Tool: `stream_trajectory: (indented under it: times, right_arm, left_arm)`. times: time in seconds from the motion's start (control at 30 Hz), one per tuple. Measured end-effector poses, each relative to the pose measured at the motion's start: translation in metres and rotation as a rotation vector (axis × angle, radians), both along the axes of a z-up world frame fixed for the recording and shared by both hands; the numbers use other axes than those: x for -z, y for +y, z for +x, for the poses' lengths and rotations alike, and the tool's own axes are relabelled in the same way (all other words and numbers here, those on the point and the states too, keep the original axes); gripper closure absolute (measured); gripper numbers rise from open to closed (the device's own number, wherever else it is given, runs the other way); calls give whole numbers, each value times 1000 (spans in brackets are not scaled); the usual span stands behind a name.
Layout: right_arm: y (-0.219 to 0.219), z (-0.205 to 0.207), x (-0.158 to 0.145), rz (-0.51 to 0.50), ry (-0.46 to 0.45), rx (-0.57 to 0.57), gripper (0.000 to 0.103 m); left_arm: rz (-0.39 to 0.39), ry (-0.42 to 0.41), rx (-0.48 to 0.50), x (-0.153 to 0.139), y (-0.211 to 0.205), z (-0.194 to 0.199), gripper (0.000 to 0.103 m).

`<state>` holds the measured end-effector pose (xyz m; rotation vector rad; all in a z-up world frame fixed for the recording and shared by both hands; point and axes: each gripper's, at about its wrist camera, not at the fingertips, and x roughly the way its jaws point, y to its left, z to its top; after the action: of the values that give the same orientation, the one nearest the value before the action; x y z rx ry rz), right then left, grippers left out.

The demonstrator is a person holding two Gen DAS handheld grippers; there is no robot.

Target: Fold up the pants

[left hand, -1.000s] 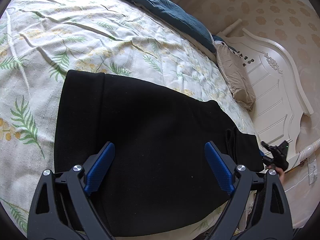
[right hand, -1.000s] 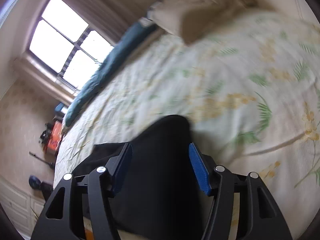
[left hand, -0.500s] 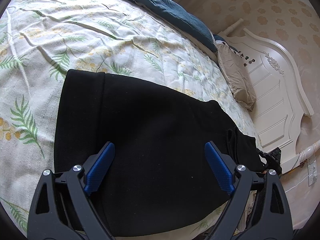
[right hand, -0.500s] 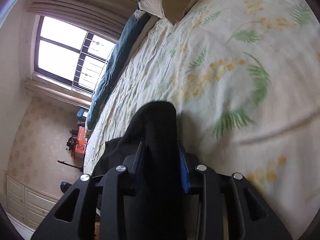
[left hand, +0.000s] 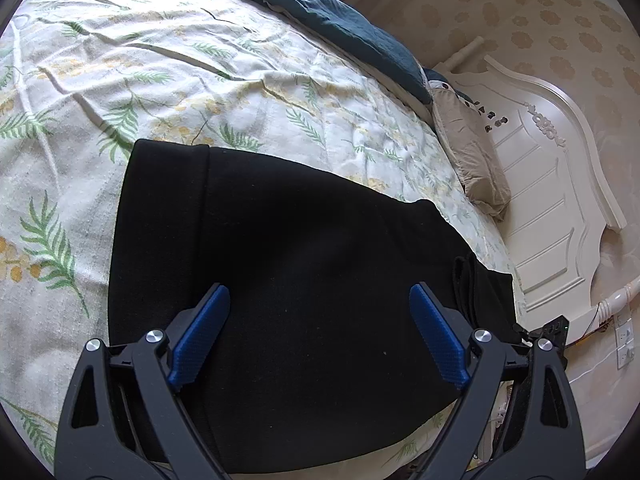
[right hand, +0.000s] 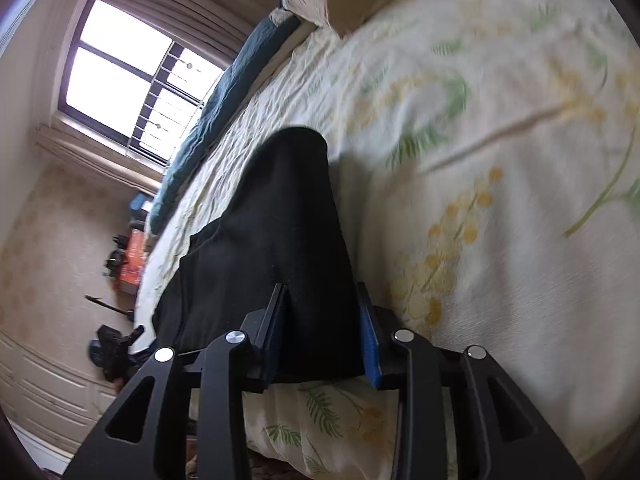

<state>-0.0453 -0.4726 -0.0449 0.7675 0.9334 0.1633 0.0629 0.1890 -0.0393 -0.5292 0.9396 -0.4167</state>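
On the floral bedspread (left hand: 248, 92) the black pants (left hand: 320, 280) lie spread, and the right claw (right hand: 322, 336), gaping a second ago, now pinches their end, ready to fold, while the left claw (left hand: 318, 336) hovers wide apart.

The pants (left hand: 312, 280) are showing solid black. The bedspread (left hand: 240, 80) is showing cream with green fern and yellow blossom print. The blanket (left hand: 352, 28) is showing dark teal. The headboard (left hand: 552, 184) is showing white.

A leaf-print bedspread (left hand: 200, 80) covers the bed, a dark teal blanket (left hand: 340, 20) along its far edge, a beige pillow (left hand: 472, 160) against the white headboard (left hand: 560, 184)
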Motion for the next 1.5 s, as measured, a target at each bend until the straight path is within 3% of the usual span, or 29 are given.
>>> stream_trajectory:
  times: [0.1,0.2,0.33,0.43,0.53,0.67,0.8,0.93,1.1,1.2,1.27,1.33,1.5]
  right_arm:
    - [14,-2,-36,-39,-92,30,67]
    - [45,10,-53,48,-166,-55,58]
    - [101,38,-32,177,-142,-227,57]
    - [136,54,-4,193,-73,-319,57]
    - [144,58,23,180,-21,-303,57]
    - [138,55,26,219,-31,-293,57]
    - [141,53,28,210,-35,-298,57]
    - [138,50,25,217,-44,-286,57]
    - [138,46,23,208,-51,-280,57]
    - [138,46,22,209,-54,-275,57]
    - [138,45,22,208,-60,-276,55]
    - [140,44,20,210,-71,-281,49]
    - [153,43,10,174,-100,-312,30]
  left_arm:
    - [2,-2,5,0,0,-1,12]
    - [1,-6,11,0,0,-1,12]
    - [-9,-13,13,0,2,-3,12]
    - [-17,-18,16,0,3,-3,12]
    - [-38,-8,11,-4,8,-6,12]
    - [-122,-33,-31,-16,41,-22,12]
    - [-178,-6,-68,-4,82,-27,13]
    - [-303,55,-17,21,95,-15,25]
    - [-290,60,57,25,72,4,38]
    - [-309,104,66,32,59,15,62]
    - [-359,146,46,42,59,18,87]
    - [-404,163,37,47,58,17,89]
    - [-400,127,29,29,55,10,91]
